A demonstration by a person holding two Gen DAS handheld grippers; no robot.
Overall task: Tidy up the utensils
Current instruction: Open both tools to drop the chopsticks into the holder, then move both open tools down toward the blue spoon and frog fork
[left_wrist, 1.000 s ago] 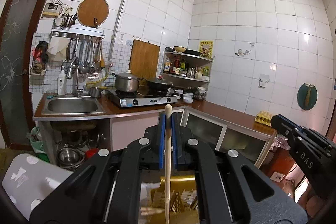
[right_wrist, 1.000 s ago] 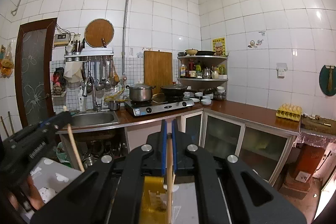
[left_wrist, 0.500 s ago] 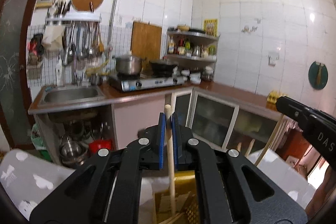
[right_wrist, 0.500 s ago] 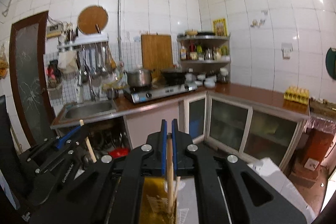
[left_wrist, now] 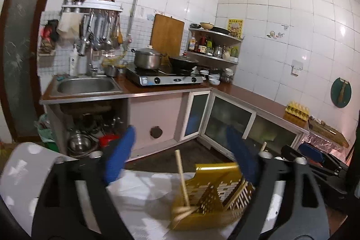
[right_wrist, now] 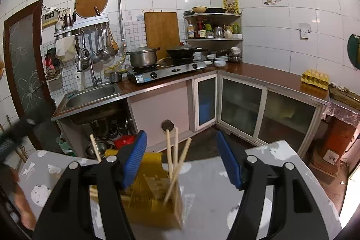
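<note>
A gold perforated utensil holder [left_wrist: 209, 201] stands on a white-spotted grey table [left_wrist: 20, 163]; it also shows in the right wrist view [right_wrist: 153, 199]. A wooden stick [left_wrist: 182, 177] leans inside it, free of my left gripper [left_wrist: 180, 159], which is open just above the holder. My right gripper [right_wrist: 182, 159] is open over the holder too, with several wooden chopsticks [right_wrist: 174, 156] standing in it between the blue fingers [right_wrist: 135, 159]. The right gripper shows at the right edge of the left wrist view [left_wrist: 315, 156].
Beyond the table is a kitchen counter with a sink [left_wrist: 85, 84], a gas stove [left_wrist: 166, 78] with a pot and a wok, and glass-door cabinets [right_wrist: 243, 105]. An egg tray [right_wrist: 315, 79] sits on the right counter. Pots are stored under the sink [left_wrist: 83, 143].
Both grippers were shut on a wooden stick each; both have opened and the sticks now rest in the gold holder. Both views tilted down toward the table.
</note>
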